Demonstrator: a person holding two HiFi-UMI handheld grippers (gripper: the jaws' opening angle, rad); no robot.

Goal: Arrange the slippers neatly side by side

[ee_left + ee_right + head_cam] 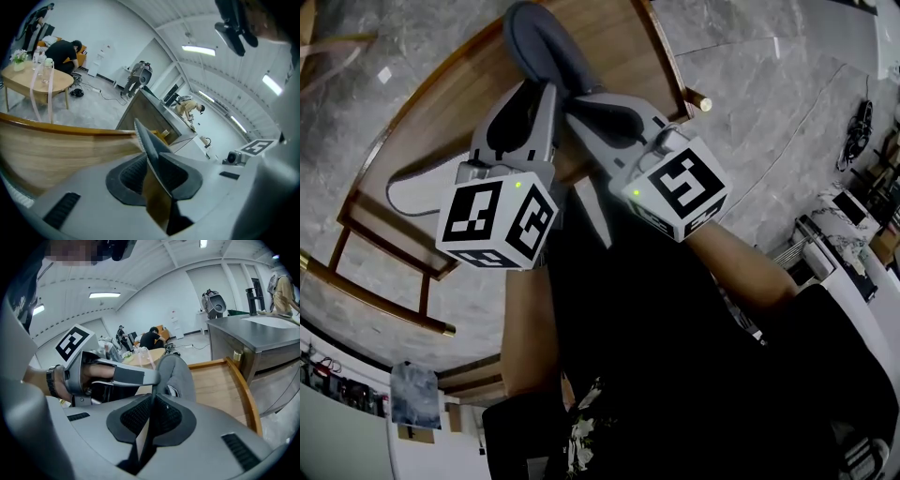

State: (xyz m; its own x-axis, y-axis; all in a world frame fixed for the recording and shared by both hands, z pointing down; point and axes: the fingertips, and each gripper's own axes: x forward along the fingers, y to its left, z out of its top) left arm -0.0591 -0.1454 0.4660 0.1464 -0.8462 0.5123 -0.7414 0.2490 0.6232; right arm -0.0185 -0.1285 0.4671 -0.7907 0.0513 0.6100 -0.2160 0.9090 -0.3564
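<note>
- wooden table (441,122) below us; the grey slipper (539,42) is held up over it, we judge for placing.
- right gripper (152,397) pinches its edge, bearing it.
- left gripper (149,159) sits half-wide around the edge, only steadying.

no words, brands, numbers or signs can be read in any view.

Grey slipper (534,42), brown wood-grain table (431,141), grey marbled floor (769,84).

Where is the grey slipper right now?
Head view, top centre: the grey slipper shows over the wooden table, with the left gripper and right gripper at its near end.
</note>
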